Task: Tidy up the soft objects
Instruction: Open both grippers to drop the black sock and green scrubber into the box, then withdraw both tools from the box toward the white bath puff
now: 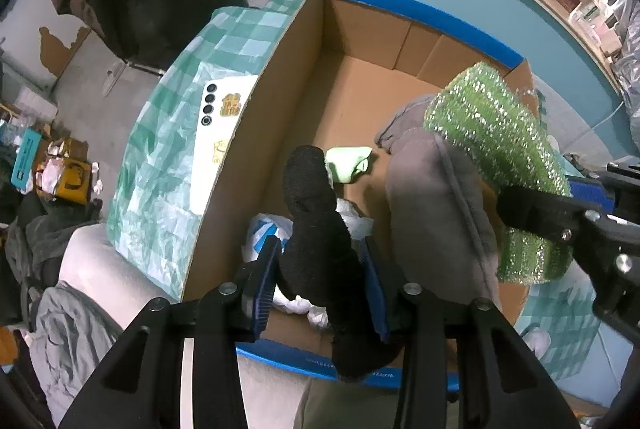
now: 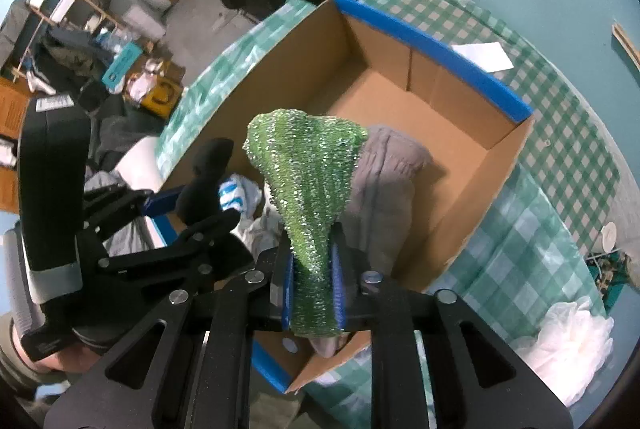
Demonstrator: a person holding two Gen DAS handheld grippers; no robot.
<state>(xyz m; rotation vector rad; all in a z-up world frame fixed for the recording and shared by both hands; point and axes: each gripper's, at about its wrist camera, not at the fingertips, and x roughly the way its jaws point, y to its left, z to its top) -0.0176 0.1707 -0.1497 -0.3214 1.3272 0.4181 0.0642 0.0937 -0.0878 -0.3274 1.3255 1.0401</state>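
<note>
A cardboard box (image 1: 304,61) with blue-taped rims stands on a green checked tablecloth; it also shows in the right wrist view (image 2: 480,181). My left gripper (image 1: 320,269) is shut on a black sock (image 1: 316,213) and holds it over the box's near end; it shows at the left of the right wrist view (image 2: 196,205). My right gripper (image 2: 314,289) is shut on a sparkly green cloth (image 2: 308,181), above the box; the cloth also shows in the left wrist view (image 1: 500,149). Inside lie a grey garment (image 1: 436,213), a pale green cloth (image 1: 348,165) and white and blue striped pieces (image 2: 240,197).
A white phone (image 1: 220,141) lies on the tablecloth (image 1: 160,165) left of the box. A white paper (image 2: 484,57) and a white plastic bag (image 2: 568,345) lie on the cloth to the right. Cluttered floor and shelves are at the left. A teal wall is behind.
</note>
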